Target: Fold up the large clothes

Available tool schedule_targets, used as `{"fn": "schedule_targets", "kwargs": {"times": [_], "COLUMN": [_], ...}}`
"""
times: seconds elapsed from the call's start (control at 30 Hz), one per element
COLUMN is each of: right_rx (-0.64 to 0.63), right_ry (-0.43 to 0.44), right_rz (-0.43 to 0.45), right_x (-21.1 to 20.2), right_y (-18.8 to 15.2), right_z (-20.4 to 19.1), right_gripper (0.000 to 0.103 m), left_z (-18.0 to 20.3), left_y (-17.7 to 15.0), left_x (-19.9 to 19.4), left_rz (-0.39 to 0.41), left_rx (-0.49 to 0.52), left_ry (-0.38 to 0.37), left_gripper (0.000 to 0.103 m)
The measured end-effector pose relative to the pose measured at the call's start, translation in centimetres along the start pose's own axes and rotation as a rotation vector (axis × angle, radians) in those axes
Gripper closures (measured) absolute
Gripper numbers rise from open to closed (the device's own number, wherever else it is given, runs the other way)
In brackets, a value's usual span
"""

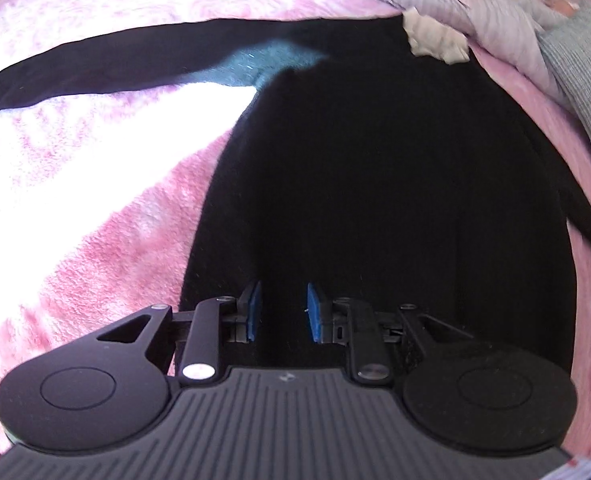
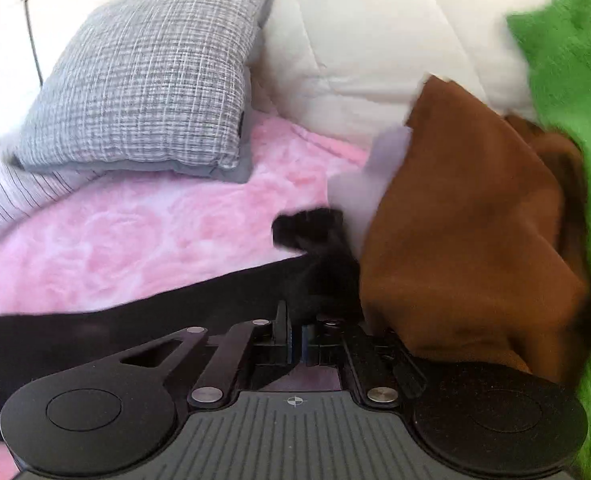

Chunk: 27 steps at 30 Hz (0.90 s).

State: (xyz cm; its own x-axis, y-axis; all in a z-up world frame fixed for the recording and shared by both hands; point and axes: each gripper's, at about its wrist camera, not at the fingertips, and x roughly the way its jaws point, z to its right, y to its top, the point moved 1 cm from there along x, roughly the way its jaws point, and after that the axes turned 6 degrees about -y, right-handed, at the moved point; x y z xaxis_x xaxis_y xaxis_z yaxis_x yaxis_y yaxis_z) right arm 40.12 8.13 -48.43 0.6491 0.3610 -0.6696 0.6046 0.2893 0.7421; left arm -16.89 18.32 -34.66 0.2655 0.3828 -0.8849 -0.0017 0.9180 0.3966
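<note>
Looking along your right gripper, you see its fingers clenched tight, apparently pinching the black garment's sleeve, which runs away to their left across the pink bed. Your left gripper hangs slightly parted over the garment's body, with black cloth between and ahead of its fingers; whether they grip it, you cannot tell.

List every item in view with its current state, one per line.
black garment: spread flat on the pink blanket, one sleeve stretched out
left gripper: jaws apart over the black garment, gripping nothing
right gripper: shut on the black garment's sleeve
pink blanket: laid flat
grey pillow: propped, tilted
brown cloth: crumpled, unfolded
green cloth: heaped, blurred
</note>
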Motion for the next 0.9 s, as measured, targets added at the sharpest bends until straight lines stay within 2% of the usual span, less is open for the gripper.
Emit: {"fn": "schedule_targets", "kwargs": {"times": [0.07, 0.13, 0.23, 0.27, 0.3, 0.4, 0.43, 0.57, 0.63, 0.7, 0.77, 0.87, 0.9], "right_rx": [-0.042, -0.07, -0.066, -0.091, -0.122, -0.238, -0.288, -0.499, -0.595, -0.661, -0.72, -0.824, -0.834], "right_ry": [-0.022, -0.033, -0.055, -0.07, -0.083, -0.068, -0.02, 0.316, 0.47, 0.579, 0.619, 0.533, 0.523], "right_rz": [-0.034, -0.008, -0.074, -0.099, -0.113, -0.104, -0.111, -0.168, -0.167, -0.174, -0.216, -0.269, -0.234], "right_x": [1.9, 2.2, 1.2, -0.4, -2.3, -8.4, -10.5, -18.8, -22.4, -24.9, -25.9, -26.7, -27.7], "right_y": [-0.4, -0.8, -0.3, 0.0, -0.3, -2.1, -3.2, -8.9, -12.1, -15.0, -17.9, -22.8, -24.0], "right_z": [-0.4, -0.5, -1.0, -1.0, -1.5, -3.6, -4.7, -10.4, -13.1, -15.1, -16.2, -15.2, -14.1], "right_gripper": [0.103, 0.101, 0.083, 0.063, 0.055, 0.054, 0.054, 0.055, 0.055, 0.055, 0.055, 0.055, 0.055], "left_z": [0.5, 0.9, 1.4, 1.7, 1.9, 2.5, 2.7, 3.3, 3.6, 3.8, 3.6, 2.4, 1.8], "left_y": [0.4, 0.5, 0.3, 0.3, 0.2, -0.2, -0.4, -1.4, -1.8, -2.4, -3.2, -5.7, -6.5], "left_x": [1.0, 1.5, 1.1, 0.9, 0.7, 0.0, -0.2, -0.3, -0.1, 0.2, 0.4, 0.1, -0.4], "left_rz": [-0.011, -0.017, -0.015, -0.014, -0.013, -0.012, -0.013, -0.016, -0.01, -0.011, -0.024, -0.058, -0.053], "left_rx": [0.031, 0.042, 0.055, 0.069, 0.086, 0.136, 0.148, 0.202, 0.229, 0.256, 0.295, 0.367, 0.369], "left_ry": [0.009, 0.023, 0.028, 0.031, 0.033, 0.037, 0.032, 0.022, 0.005, -0.011, -0.014, -0.012, -0.027], "left_gripper": [0.084, 0.084, 0.084, 0.084, 0.084, 0.084, 0.084, 0.084, 0.084, 0.084, 0.084, 0.083, 0.083]}}
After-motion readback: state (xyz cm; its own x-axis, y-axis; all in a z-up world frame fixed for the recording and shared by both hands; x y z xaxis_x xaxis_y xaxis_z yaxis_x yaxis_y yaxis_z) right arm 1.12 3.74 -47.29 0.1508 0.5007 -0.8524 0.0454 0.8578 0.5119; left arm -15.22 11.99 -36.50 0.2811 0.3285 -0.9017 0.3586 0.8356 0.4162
